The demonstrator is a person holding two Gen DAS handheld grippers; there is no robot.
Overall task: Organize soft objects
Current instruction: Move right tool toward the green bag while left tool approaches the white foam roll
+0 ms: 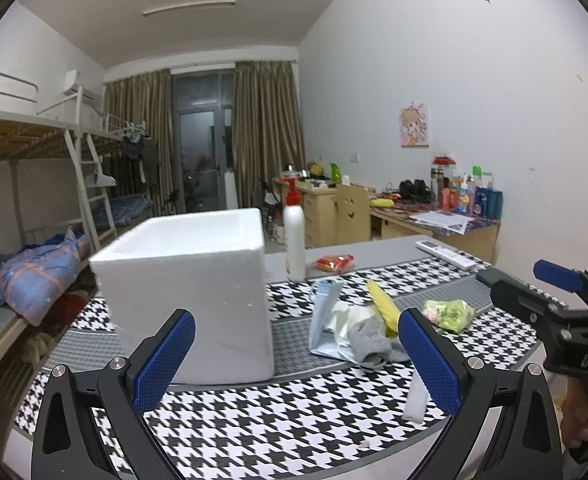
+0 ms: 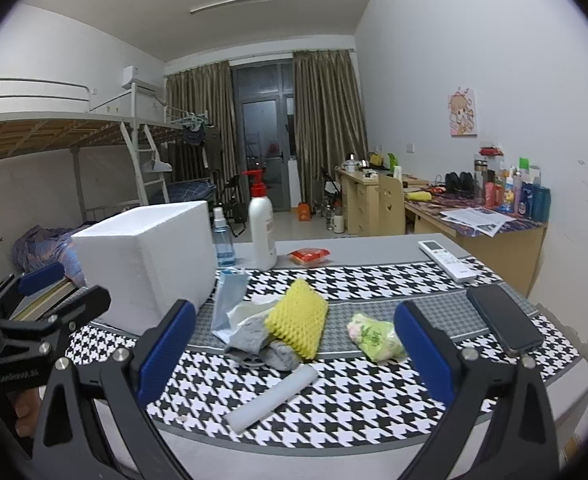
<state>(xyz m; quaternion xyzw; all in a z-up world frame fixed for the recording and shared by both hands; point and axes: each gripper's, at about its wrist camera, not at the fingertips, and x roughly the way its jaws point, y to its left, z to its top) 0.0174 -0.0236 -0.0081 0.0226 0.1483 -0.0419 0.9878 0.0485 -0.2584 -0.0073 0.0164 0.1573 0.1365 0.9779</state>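
Note:
A white foam box point(image 1: 190, 292) stands open-topped on the houndstooth cloth; it also shows in the right wrist view point(image 2: 146, 264). Right of it lies a pile: a yellow sponge point(image 2: 298, 322), a grey sock point(image 2: 262, 344), a blue-white packet point(image 2: 228, 300) and tissue. A green soft bag point(image 2: 376, 336) lies further right, and a white foam cylinder point(image 2: 274, 398) lies in front. My left gripper point(image 1: 296, 358) is open and empty, in front of the box and pile. My right gripper point(image 2: 294, 354) is open and empty, hovering before the sponge and sock.
A white pump bottle point(image 2: 262, 228), a blue spray bottle point(image 2: 223, 240) and a red snack pack point(image 2: 309, 257) stand behind the pile. A remote point(image 2: 448, 260) and a black phone point(image 2: 504, 320) lie at the right. Bunk beds are left, desks right.

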